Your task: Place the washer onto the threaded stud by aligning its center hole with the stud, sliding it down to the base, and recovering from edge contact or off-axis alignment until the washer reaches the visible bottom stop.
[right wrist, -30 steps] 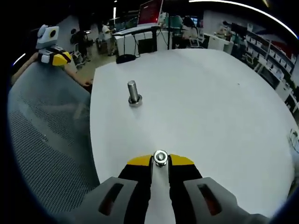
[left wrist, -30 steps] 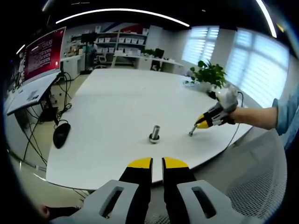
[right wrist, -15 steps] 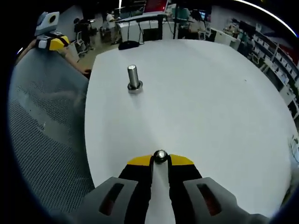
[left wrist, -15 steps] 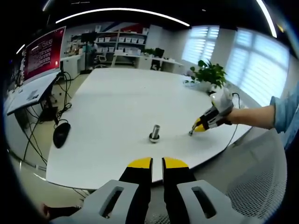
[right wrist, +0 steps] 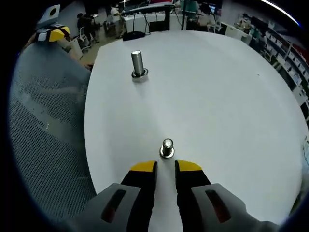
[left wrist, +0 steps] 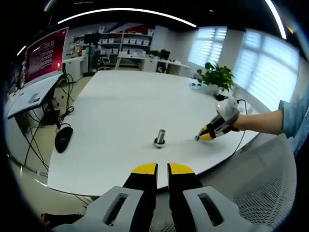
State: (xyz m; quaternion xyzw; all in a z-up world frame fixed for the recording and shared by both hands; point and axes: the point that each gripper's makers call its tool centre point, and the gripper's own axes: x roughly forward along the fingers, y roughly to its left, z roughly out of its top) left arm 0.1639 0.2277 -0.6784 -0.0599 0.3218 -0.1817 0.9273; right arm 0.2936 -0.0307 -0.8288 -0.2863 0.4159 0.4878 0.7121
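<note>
Right gripper (right wrist: 166, 166): jaws stood apart, nothing between them. The washer (right wrist: 167, 148) sat on the white table (right wrist: 231, 96) just ahead of the jaw tips, free of both. It read as a small shiny ring with a stub rising from it (too small to resolve the hole or how it was lying). Threaded stud (right wrist: 138, 65) stood upright on its base, well apart from the washer, up-left in the right gripper view.

Left gripper (left wrist: 162, 167): jaws nearly together and empty, parked off the table edge and aimed at the stud (left wrist: 160, 137). In the left gripper view the right gripper (left wrist: 203, 137) was low at the table, off to the stud's side.

My read: washer not on the stud, and the pick had yet to happen.

Risks from here:
- Washer lay close to flat on a smooth top. Jaws closing too high would skate it away or flip it.
- An off-centre pinch would tilt it. A tilted washer would catch the stud's top edge or bind in the threads short of the base.
- Stud base looked unclamped. A sideways shove on approach could tip or slide it, and the left gripper wasn't steadying it.
- Mesh chair (right wrist: 43, 135) sat beside the table edge, so a dropped washer could roll off there.
</note>
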